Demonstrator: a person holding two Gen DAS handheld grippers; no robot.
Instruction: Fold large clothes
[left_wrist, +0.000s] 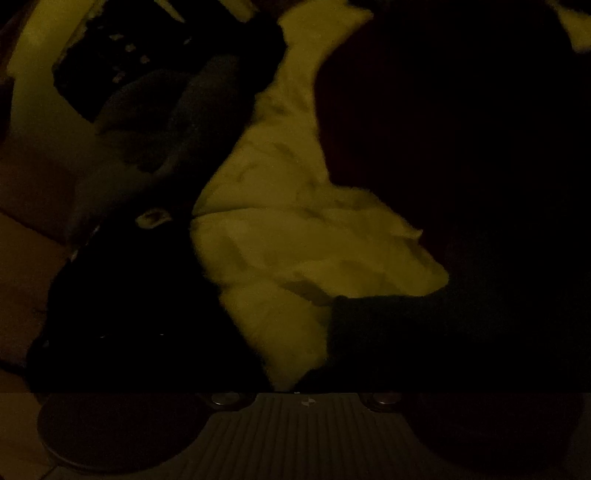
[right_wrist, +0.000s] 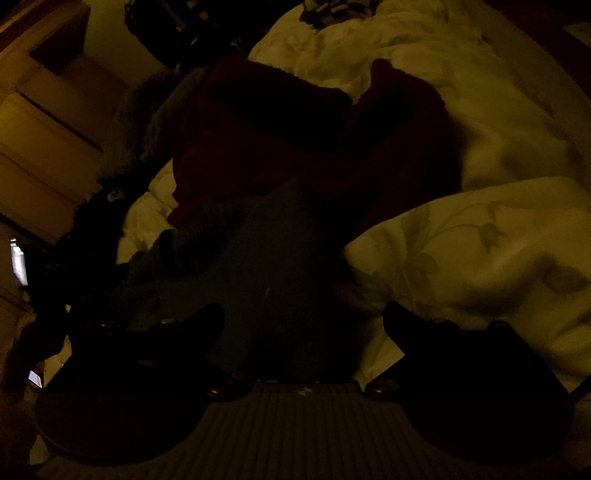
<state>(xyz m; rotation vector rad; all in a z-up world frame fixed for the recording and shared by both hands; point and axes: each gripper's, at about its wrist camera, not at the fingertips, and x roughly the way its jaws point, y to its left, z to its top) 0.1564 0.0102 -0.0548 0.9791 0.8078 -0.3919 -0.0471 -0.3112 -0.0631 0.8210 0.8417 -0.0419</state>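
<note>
Several dark garments are seen heaped on a pale floral bedspread (right_wrist: 480, 240): a dark red garment (right_wrist: 280, 125) lies across the middle, a grey-blue one (right_wrist: 266, 266) just below it. No writing can be read in the dim light. The right gripper (right_wrist: 303, 321) is spread apart over the grey-blue cloth, nothing clamped. The left gripper's fingers are lost in darkness, taken as released.
</note>
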